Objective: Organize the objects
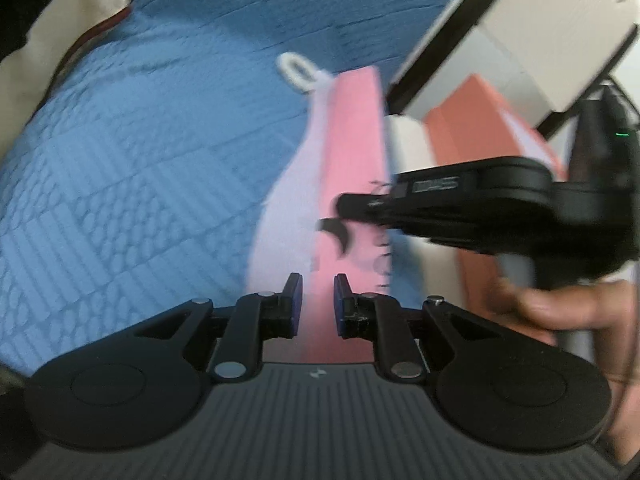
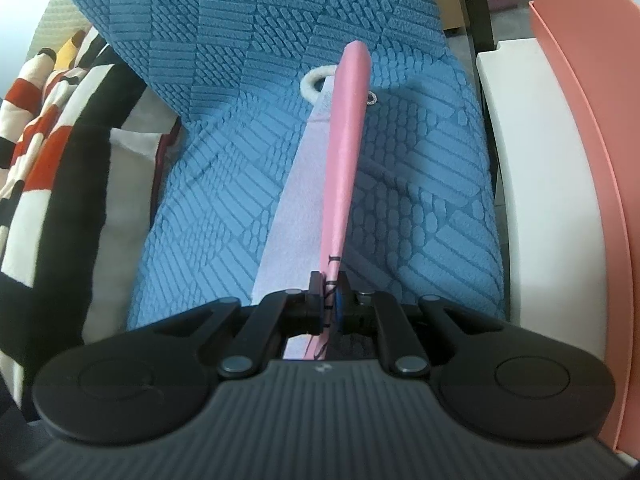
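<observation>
Clamping pink cloth (image 2: 345,152) edge-on, right jaws (image 2: 330,304) tight; cloth runs to 12 o'clock over blue cover (image 2: 224,160). Left jaws (image 1: 318,304) slightly apart, cloth between them, pads not pressing.

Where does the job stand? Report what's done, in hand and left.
Done: nothing looks put away yet. In hand: the right gripper is clamped on the pink cloth, held up over the blue cushion; the left gripper straddles its edge, pads not pressing. Left: setting the cloth down somewhere; where is not shown.
</observation>
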`<state>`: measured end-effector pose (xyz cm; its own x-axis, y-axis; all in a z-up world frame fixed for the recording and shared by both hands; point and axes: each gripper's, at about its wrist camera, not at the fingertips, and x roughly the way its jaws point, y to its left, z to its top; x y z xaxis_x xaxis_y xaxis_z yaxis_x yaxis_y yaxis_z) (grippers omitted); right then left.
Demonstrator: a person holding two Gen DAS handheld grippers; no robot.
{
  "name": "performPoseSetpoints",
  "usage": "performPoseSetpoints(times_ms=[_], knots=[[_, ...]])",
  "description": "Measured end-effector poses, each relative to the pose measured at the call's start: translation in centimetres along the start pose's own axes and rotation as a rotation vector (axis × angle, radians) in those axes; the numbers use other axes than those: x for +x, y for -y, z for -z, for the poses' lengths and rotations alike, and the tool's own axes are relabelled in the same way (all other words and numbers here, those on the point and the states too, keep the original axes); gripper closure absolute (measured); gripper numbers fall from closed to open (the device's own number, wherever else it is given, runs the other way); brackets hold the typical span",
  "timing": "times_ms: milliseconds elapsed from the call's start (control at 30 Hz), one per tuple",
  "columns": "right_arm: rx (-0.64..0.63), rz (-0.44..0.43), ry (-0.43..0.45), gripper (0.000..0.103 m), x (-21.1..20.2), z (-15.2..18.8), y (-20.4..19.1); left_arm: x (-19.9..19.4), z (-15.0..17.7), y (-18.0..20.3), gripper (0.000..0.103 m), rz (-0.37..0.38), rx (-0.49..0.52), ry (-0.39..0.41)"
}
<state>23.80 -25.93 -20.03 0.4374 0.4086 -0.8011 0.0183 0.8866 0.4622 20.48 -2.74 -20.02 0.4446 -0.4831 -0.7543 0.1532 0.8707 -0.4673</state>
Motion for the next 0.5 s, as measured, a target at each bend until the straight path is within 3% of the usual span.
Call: performPoseSetpoints(times_ms=[167, 300, 400, 500], knots=[[0.002, 0.001, -0.011, 0.094, 0.2, 0.1, 0.2, 0.5, 0.5, 1.5, 0.061, 0.039, 0.075, -0.013], [0.008, 0.005, -0.021, 0.094, 0.3, 0.2, 0.4, 2.1, 1.2, 2.9, 0.06, 0.021, 0.143, -0.052], [0.02, 0.005, -0.026, 0.093, 0.4, 0.2, 0.7, 3.0, 1.5, 3.7, 0.061, -0.052, 0.204, -0.06], [0.023, -0.009, -0.017, 0.092, 0.2, 0.2, 0.8, 3.2, 1.5, 3.4, 0.063, -0.064, 0.184, -0.06]])
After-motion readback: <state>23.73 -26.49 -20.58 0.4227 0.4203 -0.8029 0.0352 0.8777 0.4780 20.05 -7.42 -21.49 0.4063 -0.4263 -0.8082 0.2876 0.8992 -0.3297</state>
